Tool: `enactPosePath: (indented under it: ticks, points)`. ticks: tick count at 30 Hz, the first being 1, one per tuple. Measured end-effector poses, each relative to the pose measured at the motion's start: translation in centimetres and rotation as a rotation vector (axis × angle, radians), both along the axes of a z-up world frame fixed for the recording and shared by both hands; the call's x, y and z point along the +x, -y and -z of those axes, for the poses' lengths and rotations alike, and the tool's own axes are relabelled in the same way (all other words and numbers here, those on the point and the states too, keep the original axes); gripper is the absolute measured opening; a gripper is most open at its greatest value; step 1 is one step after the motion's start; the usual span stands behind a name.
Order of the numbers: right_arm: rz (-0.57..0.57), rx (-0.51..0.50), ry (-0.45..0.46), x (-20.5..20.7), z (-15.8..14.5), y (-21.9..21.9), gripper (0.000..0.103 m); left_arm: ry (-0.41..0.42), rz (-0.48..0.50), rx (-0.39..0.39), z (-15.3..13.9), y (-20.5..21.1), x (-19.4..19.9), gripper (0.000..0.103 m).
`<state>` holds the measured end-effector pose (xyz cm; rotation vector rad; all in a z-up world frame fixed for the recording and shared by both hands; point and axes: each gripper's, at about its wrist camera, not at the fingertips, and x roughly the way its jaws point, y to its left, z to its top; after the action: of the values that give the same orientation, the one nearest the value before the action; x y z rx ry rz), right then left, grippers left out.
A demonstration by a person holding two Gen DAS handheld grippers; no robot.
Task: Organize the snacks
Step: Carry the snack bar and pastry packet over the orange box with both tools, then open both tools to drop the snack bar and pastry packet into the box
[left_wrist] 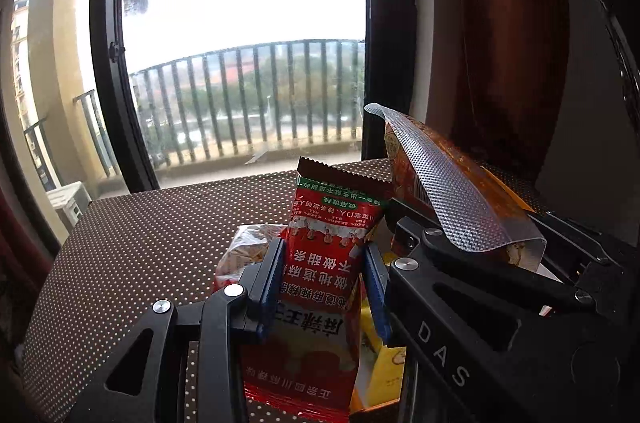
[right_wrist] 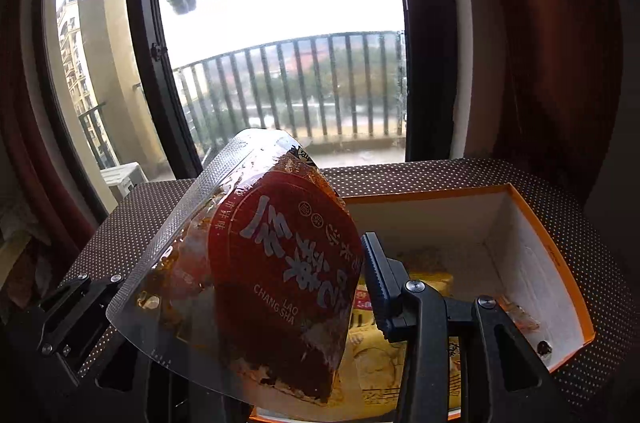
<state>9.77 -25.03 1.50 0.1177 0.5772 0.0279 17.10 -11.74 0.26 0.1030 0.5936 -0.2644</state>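
A red snack packet [left_wrist: 320, 287] is pinched between the blue pads of the left hand-held gripper [left_wrist: 325, 283] at the lower centre of the left wrist view, standing upright above the dotted table [left_wrist: 132, 255]. Behind it, a clear bag of biscuits [left_wrist: 244, 251] is seen on the table, and a yellow packet [left_wrist: 380, 363] lies just to its right.

In the right wrist view, a large brown-red pouch [right_wrist: 276, 275] with a silver embossed edge is gripped by the right hand-held gripper [right_wrist: 288, 287]; only its right finger is visible, pressed against the pouch. The pouch is held tilted at the centre of the frame, above an orange-rimmed box [right_wrist: 532, 255] at the right, in which a yellow bag [right_wrist: 384, 363] lies.
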Motion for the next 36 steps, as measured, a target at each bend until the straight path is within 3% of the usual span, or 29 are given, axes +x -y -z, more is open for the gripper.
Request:
enactPosePath:
  ticks: [13,25,31,34,36]
  points:
    - [0.132,0.031,-0.068,0.0,2.0,6.6,0.046,-0.075,0.127,0.015,3.0,6.2,2.3,0.038]
    - [0.24,0.075,-0.17,0.5,5.6,11.8,0.046,-0.188,0.202,0.037,6.5,11.4,5.0,0.039]
    - [0.236,0.108,-0.22,1.2,7.3,13.2,0.046,-0.216,0.195,0.115,7.3,12.0,7.1,0.041]
    - [0.215,0.119,-0.228,2.0,7.3,13.2,0.046,-0.234,0.193,0.16,7.2,11.8,8.1,0.048]
    - [0.202,0.122,-0.229,2.6,7.2,13.0,0.045,-0.226,0.182,0.181,7.2,11.5,8.7,0.061]
